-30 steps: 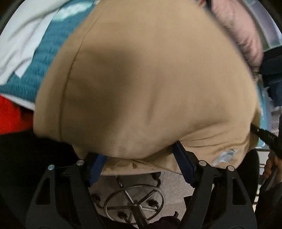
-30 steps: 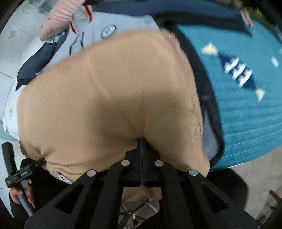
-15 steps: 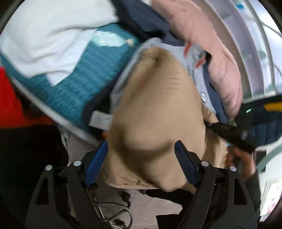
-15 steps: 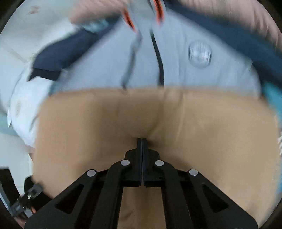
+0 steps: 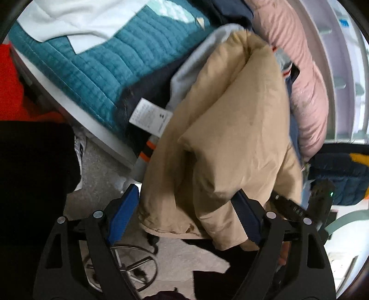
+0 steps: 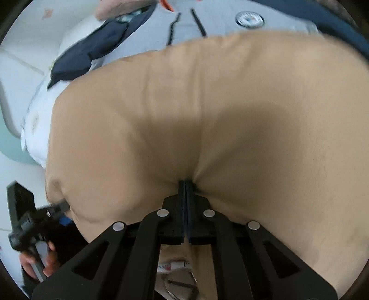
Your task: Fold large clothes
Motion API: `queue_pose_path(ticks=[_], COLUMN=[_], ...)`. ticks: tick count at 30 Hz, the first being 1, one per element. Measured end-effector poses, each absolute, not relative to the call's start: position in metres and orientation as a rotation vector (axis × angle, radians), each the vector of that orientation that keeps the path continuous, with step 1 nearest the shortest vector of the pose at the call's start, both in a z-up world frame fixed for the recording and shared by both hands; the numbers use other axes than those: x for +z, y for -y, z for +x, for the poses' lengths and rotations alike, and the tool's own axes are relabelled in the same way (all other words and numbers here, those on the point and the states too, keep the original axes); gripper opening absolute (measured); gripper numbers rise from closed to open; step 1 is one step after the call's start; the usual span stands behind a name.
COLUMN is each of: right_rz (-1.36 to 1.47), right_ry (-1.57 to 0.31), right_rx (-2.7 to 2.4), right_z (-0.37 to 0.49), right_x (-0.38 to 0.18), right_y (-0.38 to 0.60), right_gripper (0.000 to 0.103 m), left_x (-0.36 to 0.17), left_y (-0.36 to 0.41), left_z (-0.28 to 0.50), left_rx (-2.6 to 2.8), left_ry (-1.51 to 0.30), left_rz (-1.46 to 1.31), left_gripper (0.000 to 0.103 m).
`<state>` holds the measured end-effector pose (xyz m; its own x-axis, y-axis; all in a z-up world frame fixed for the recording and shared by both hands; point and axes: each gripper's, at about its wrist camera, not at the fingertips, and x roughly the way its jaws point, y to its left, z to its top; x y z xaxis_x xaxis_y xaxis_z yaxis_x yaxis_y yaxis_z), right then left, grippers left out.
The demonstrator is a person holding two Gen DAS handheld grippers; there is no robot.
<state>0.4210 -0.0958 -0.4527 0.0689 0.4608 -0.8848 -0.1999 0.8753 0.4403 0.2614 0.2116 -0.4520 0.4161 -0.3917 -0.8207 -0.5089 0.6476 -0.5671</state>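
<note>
A tan garment (image 5: 230, 129) lies doubled over in a thick bundle, hanging off the table edge onto a grey and navy jacket (image 5: 196, 69). My left gripper (image 5: 184, 207) stands open wide around the bundle's lower end. Its left blue pad (image 5: 124, 212) is clear of the cloth and the right pad (image 5: 246, 217) is partly covered by it. My right gripper (image 6: 185, 182) is shut, pinching a fold of the tan garment (image 6: 207, 115), which fills most of the right wrist view. The left gripper (image 6: 34, 221) also shows there at lower left, held by a hand.
A teal quilt (image 5: 92, 62) covers the table, with a white cloth (image 5: 80, 18) on it. A pink padded garment (image 5: 306, 80) and a navy and yellow item (image 5: 341, 170) lie to the right. A chair base (image 5: 129, 265) stands on the floor below. The grey jacket (image 6: 219, 25) lies beyond the tan cloth.
The tan garment, which filled the left wrist view, is now a narrower folded bundle on the jacket. The left gripper has rolled and shifted. The right gripper carried its pinched fold over the grey jacket.
</note>
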Motion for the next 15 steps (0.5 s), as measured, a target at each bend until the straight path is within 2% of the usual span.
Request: queue_pose_path(ticks=[3, 5, 6, 7, 8, 9, 10, 13, 15], right_rz=[0.207, 0.201, 0.212, 0.218, 0.221, 0.216, 0.213, 0.185, 0.135], right_ry=[-1.419, -1.413, -1.407, -1.4, -1.386, -1.376, -1.369, -1.359, -1.387], right_rx=[0.507, 0.506, 0.502, 0.5, 0.493, 0.487, 0.491, 0.53, 0.552], right_z=[0.423, 0.422, 0.421, 0.418, 0.413, 0.409, 0.404, 0.38, 0.366], right_x=[-0.448, -0.448, -0.447, -0.443, -0.437, -0.431, -0.425, -0.411, -0.418], right_y=[0.094, 0.094, 0.096, 0.098, 0.099, 0.091, 0.092, 0.091, 0.082], right_gripper=[0.0, 0.0, 0.0, 0.0, 0.001, 0.002, 0.006, 0.006, 0.006], left_x=[-0.46, -0.461, -0.457, -0.453, -0.447, -0.441, -0.435, -0.422, -0.414], left_y=[-0.207, -0.204, -0.202, -0.199, -0.195, -0.192, -0.189, -0.186, -0.183], left_z=[0.265, 0.267, 0.267, 0.267, 0.267, 0.267, 0.266, 0.264, 0.262], left_rx=[0.096, 0.101, 0.089, 0.084, 0.08, 0.076, 0.084, 0.087, 0.084], left_ry=[-1.218, -1.227, -1.222, -1.218, -1.217, -1.212, -1.206, -1.178, -1.156], left_rz=[-0.892, -0.886, -0.864, -0.846, -0.814, -0.786, -0.767, -0.75, -0.743], left_gripper=[0.082, 0.078, 0.062, 0.051, 0.045, 0.033, 0.028, 0.018, 0.016])
